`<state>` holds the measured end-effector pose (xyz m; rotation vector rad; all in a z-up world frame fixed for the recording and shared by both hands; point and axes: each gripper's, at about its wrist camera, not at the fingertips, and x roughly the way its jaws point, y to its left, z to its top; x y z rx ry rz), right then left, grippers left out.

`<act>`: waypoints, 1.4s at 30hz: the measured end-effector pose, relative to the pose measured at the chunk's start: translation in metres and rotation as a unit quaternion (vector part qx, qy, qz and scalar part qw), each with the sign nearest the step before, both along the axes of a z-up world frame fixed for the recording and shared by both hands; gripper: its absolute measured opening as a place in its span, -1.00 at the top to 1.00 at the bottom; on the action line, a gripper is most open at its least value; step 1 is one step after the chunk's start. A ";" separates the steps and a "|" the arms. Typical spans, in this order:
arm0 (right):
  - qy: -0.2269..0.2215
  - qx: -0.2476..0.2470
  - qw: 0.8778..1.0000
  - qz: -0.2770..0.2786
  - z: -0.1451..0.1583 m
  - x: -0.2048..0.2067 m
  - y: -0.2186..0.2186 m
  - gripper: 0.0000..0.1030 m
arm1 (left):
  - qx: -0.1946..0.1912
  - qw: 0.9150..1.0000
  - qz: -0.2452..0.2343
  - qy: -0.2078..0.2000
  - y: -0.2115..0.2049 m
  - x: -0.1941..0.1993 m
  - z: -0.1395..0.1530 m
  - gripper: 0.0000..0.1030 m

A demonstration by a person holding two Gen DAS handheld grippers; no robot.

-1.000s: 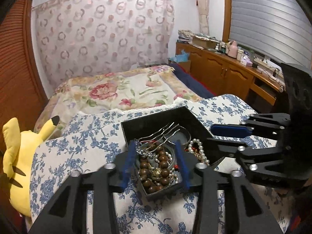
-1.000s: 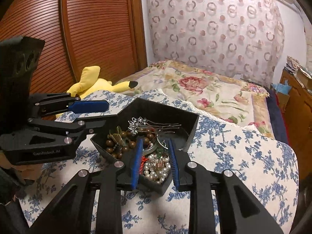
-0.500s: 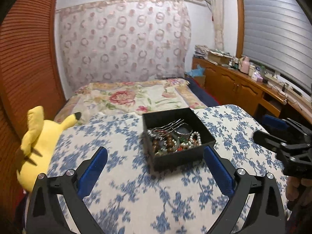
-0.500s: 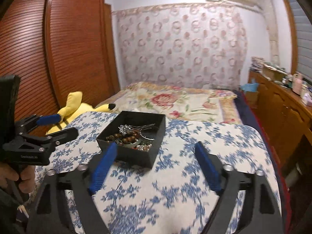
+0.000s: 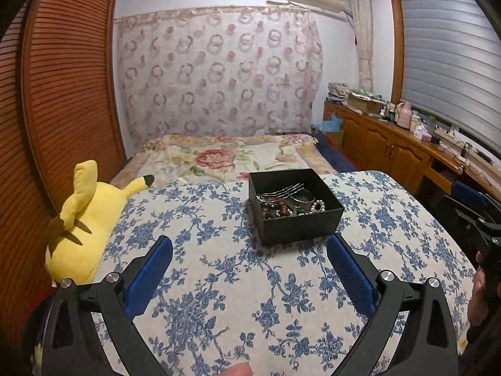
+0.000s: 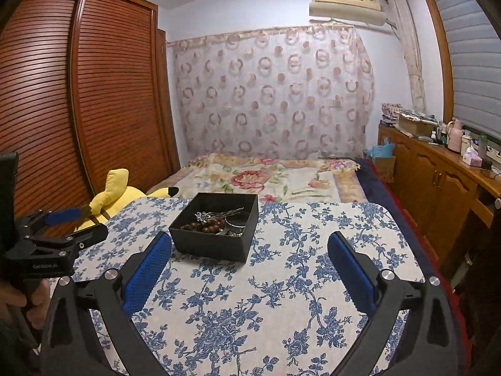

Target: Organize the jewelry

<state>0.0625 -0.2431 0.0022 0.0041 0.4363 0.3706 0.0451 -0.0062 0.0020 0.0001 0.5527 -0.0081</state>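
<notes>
A: While both tools hang back over the blue-flowered tablecloth (image 5: 250, 297), where does the jewelry sit?

B: All of it lies heaped in the black open box (image 5: 300, 228) near the far middle of the table, well ahead of both tools. The left gripper (image 5: 250, 272) has its blue pads spread wide with nothing between them, and the right gripper (image 6: 249, 269) is spread just as wide and just as empty.

A: What is in the heap?

B: A brown wooden bead bracelet (image 6: 203, 228), a pearl strand (image 5: 317, 207), a silver pronged hair comb (image 5: 281, 191) lying on top, and a dark bangle (image 5: 302, 199). Smaller bits at the bottom are too tangled to name.

A: How would they handle?

B: All light, I'd judge. The bead strands are limp and will sag and swing from wherever they are pinched; the pearls look smooth and may slip, so close across the string between beads, not on one bead. The comb is stiff but thin, and its prongs could snag the strands beneath; take it by the decorated head. The bangle is rigid, so pinch across its rim.

A: And the box?

B: Light card, probably; it may slide on the cloth, so one tool might steady a wall.
</notes>
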 end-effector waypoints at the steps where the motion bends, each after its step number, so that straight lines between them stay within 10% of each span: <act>1: -0.001 0.000 1.000 0.000 0.001 -0.001 0.000 -0.95 | 0.000 1.000 0.000 0.000 0.000 -0.001 0.001 -0.85; 42: 0.002 -0.001 1.000 -0.021 -0.008 -0.004 0.000 -0.95 | -0.004 1.000 0.002 -0.013 0.005 -0.012 0.013 -0.85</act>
